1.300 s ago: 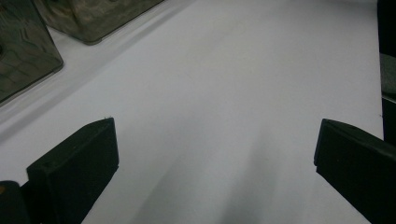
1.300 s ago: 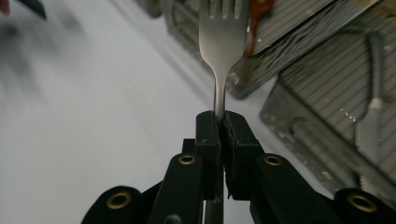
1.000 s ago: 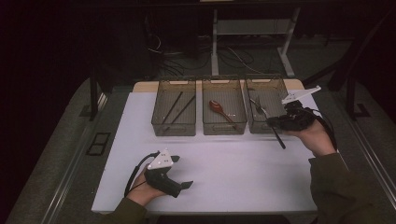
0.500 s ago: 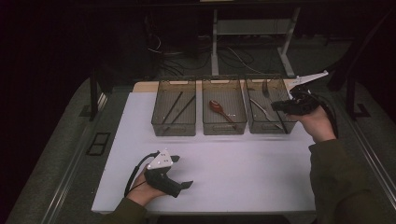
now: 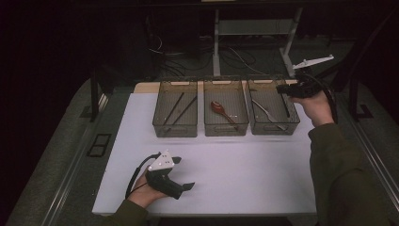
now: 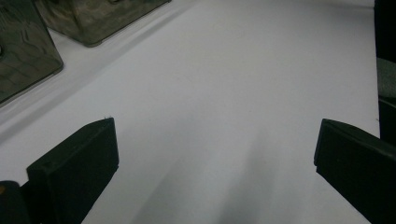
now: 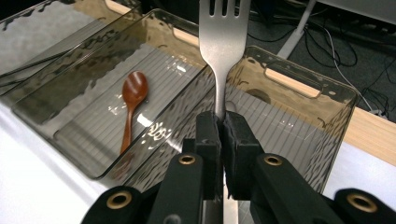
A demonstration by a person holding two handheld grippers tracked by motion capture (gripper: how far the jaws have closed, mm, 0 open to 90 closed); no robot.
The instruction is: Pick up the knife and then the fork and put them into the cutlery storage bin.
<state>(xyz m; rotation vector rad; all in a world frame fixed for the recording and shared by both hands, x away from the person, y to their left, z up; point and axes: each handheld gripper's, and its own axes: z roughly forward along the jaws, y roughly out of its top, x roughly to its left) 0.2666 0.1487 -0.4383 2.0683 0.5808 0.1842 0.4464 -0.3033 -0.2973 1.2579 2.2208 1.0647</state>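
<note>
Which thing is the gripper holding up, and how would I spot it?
Start at the row of three clear bins at the far side of the white table. Over the right-hand bin, the right gripper is shut on a silver fork, prongs pointing away. It is shiny metal, while the spoon lying in the middle bin is reddish brown.

Silver metal fork [image 7: 223,46], plain and matte, clamped by the neck of its handle between the closed black jaws of the right gripper [image 7: 223,122]. Stands upright in the centre of the right gripper view, tines cut off by the top edge. Hangs over the ribbed floor of the clear smoky bin [image 7: 303,93] at the right of that view. At the upper right of the high view, held above the rightmost bin's [image 5: 275,128] far corner, too small there to make out.
</note>
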